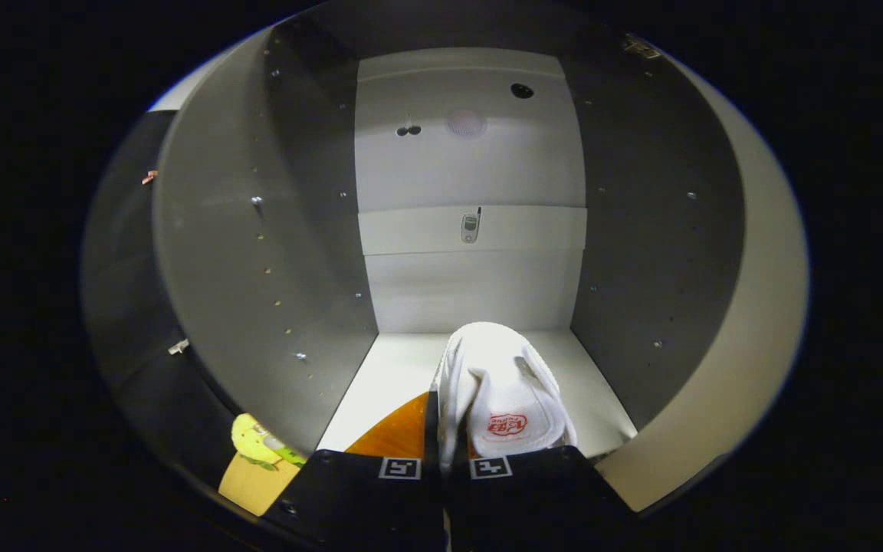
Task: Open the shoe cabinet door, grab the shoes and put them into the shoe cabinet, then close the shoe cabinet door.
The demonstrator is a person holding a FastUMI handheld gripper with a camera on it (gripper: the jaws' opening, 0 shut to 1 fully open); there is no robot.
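Note:
My gripper (444,460) is at the mouth of the open shoe cabinet (257,268), pointing inside. It is shut on a white shoe (503,391); the shoe's side wall is pinched in the narrow gap between the two fingers. The shoe has a red logo on its insole, and its toe points at the cabinet's back wall (472,284), over the white cabinet floor (395,368). I cannot tell whether the sole rests on that floor. The heel is hidden behind my fingers.
Grey side walls with rows of peg holes close in left and right (656,253). A small metal fitting (470,228) hangs on the back wall. A brown wooden surface (395,438) shows under the shoe. Outside, low on the left, lies a yellow-green object (257,441) on tan board (254,479).

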